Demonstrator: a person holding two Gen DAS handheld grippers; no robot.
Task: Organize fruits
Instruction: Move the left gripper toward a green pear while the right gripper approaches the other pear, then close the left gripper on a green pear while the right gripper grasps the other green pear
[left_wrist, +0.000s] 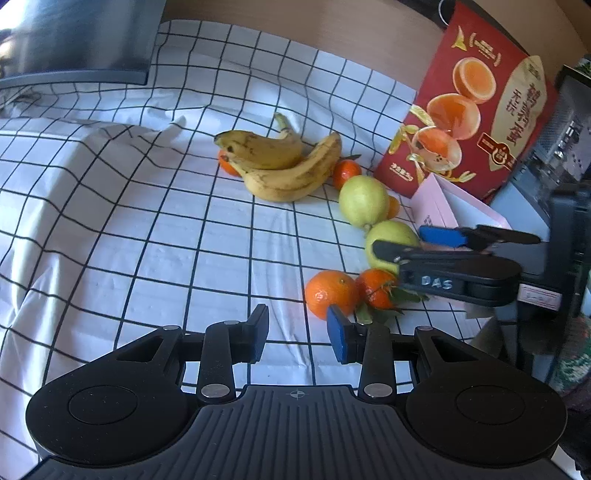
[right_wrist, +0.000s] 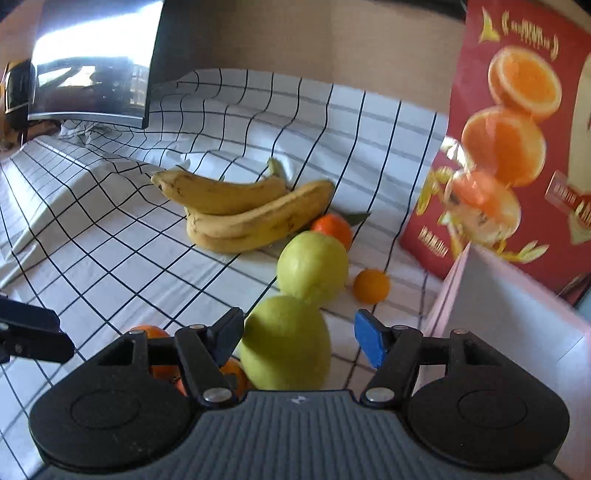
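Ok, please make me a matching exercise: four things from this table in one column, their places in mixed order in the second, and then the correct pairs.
Things
1. yellow spotted bananas
2. nearer round green fruit
3. tall red cardboard box printed with oranges
4. small smooth orange fruit

Places
A. standing upright on the right
B. between the fingers of the right hand-held gripper
C. piled in the middle of the checked cloth
D. beside the farther green fruit, on its right

Pairs: 1-C, 2-B, 3-A, 4-D
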